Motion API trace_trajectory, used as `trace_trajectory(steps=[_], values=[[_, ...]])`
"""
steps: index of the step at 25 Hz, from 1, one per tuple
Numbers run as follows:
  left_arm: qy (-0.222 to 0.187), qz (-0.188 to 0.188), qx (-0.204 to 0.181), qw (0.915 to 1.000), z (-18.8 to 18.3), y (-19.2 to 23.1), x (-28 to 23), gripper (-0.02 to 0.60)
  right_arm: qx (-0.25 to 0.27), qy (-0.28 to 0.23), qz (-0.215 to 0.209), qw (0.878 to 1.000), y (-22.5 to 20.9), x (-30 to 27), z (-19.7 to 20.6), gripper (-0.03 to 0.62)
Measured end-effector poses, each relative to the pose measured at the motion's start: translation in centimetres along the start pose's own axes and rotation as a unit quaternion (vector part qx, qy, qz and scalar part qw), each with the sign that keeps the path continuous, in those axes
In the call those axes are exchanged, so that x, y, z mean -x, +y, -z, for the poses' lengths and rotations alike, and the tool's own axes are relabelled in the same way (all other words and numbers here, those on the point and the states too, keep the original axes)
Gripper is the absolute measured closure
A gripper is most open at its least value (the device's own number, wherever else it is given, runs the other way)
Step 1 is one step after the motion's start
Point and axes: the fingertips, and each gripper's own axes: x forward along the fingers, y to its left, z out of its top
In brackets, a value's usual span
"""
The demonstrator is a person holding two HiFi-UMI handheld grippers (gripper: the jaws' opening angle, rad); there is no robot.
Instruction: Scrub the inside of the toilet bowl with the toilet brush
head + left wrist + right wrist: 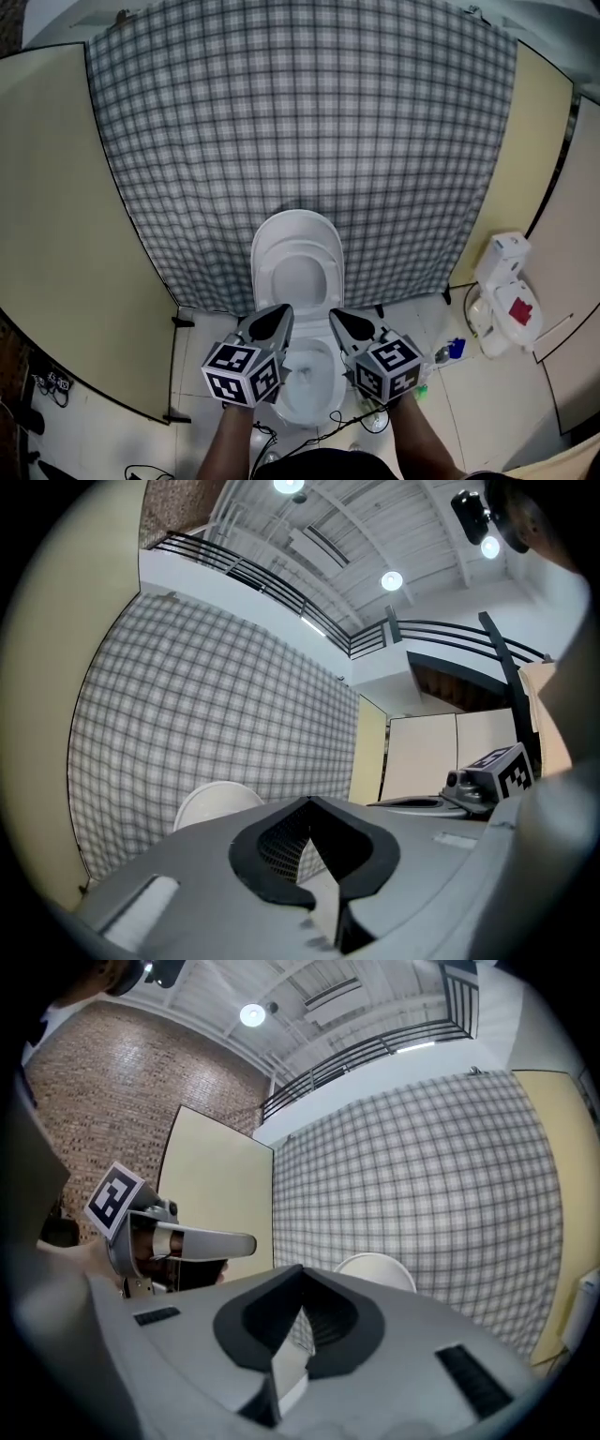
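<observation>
A white toilet (298, 281) stands against a plaid curtain with its lid (298, 234) raised and its bowl (309, 389) open just below my hands. My left gripper (281, 311) and right gripper (336, 317) hover side by side over the bowl's rear rim. Both are shut and hold nothing. In the left gripper view the closed jaws (309, 803) point up at the curtain, with the lid (216, 803) behind them. The right gripper view shows its jaws (300, 1271) closed too, the lid (375, 1269) beyond. No toilet brush can be made out in any view.
Cream partition panels (66, 234) close in both sides of the stall. A white object with a red patch (506, 300) sits on the floor at the right, near a small blue item (457, 348) and a green one (422, 389). Cables (47, 384) lie at the lower left.
</observation>
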Motion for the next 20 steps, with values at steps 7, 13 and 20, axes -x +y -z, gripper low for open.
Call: trace_trajectory(steps=[7,13,20], values=[[0.008,-0.005,-0.003,0.9999,-2.1,-2.4,-0.1,0.575,-0.065,-0.013,-0.016,0.998,-1.4,1.6,-2.2,0.582],[0.007,0.013,-0.006,0.9999,-1.3,-0.1,-1.0,0.575,-0.048,0.005,0.002,0.999,-1.2,-1.2,-1.3,0.58],[0.003,0.011,-0.007,0.9999,0.4,0.1,0.0,0.575,-0.029,-0.001,-0.003,1.0,0.2,-0.7,-0.2,0.579]])
